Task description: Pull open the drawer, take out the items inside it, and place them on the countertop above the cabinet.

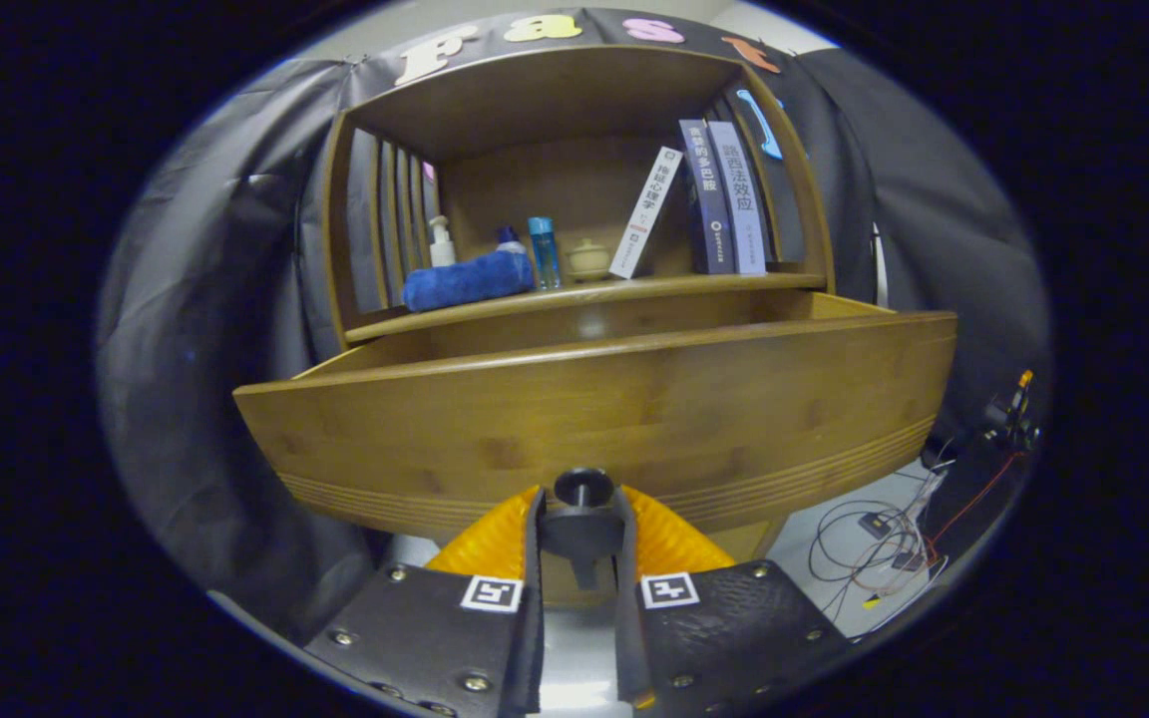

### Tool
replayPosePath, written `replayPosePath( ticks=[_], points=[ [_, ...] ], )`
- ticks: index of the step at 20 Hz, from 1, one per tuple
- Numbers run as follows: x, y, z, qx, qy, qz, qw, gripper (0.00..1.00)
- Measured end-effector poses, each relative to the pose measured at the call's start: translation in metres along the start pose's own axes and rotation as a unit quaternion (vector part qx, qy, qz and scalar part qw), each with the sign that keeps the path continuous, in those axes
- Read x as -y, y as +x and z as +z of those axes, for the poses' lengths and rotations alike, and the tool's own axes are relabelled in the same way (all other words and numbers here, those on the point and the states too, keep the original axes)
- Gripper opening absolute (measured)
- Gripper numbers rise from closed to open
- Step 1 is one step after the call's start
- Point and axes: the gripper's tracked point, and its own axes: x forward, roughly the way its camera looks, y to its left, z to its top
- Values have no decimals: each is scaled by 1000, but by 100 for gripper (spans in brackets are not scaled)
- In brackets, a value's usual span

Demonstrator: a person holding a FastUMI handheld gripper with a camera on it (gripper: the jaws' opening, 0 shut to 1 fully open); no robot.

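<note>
Presently, at this moment of the recording:

Gripper (582, 514): closed around the small dark round knob (583, 487), one finger pressed on each side of its stem.

Drawer: wide bamboo-brown wooden drawer (594, 419) with a curved front, pulled well out of the wooden cabinet; front panel close ahead of the fingers, knob low at its centre.

Drawer contents: hidden behind the tall front panel; number and kind of items could not be told.

Countertop: wooden shelf surface (734, 283) just above and behind the drawer, already crowded with a rolled blue towel (468, 280), a white pump bottle (441, 242), a slim blue bottle (544, 251), a small cream lidded pot (590, 258), one leaning white book (645, 211) and two upright dark and pale books (724, 197).

Step judged: opening largely done; release of the knob and reaching over the front panel judged next.

Risk, overtravel: further pulling judged liable to draw the drawer off its runners and tip it.

Risk, reach: fingers judged likely to catch the high front edge if lifted too little.

Risk, placement: crowded shelf judged apt to cause a knocked bottle or toppled leaning book.

Floor: loose cables (874, 543) beside the cabinet.
</note>
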Motion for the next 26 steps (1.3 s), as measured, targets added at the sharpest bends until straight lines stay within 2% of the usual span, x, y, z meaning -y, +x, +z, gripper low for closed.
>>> replayPosePath(
  ticks=[8,11,12,14,16,20,23,26],
  points=[
    [-3,-23,-7,-5,25,-2,1000,29],
    [-6,-27,-11,-25,39,-10,999,29],
    [-6,-28,-13,-37,35,-10,999,33],
    [-6,-37,-13,-54,23,-1,998,67],
    [-5,-45,1,-38,13,0,999,100],
    [-5,-56,45,-4,13,-12,1000,100],
    [-15,-59,84,6,9,-4,1000,100],
    [-23,-49,106,-3,-28,3,1000,100]
  ],
)
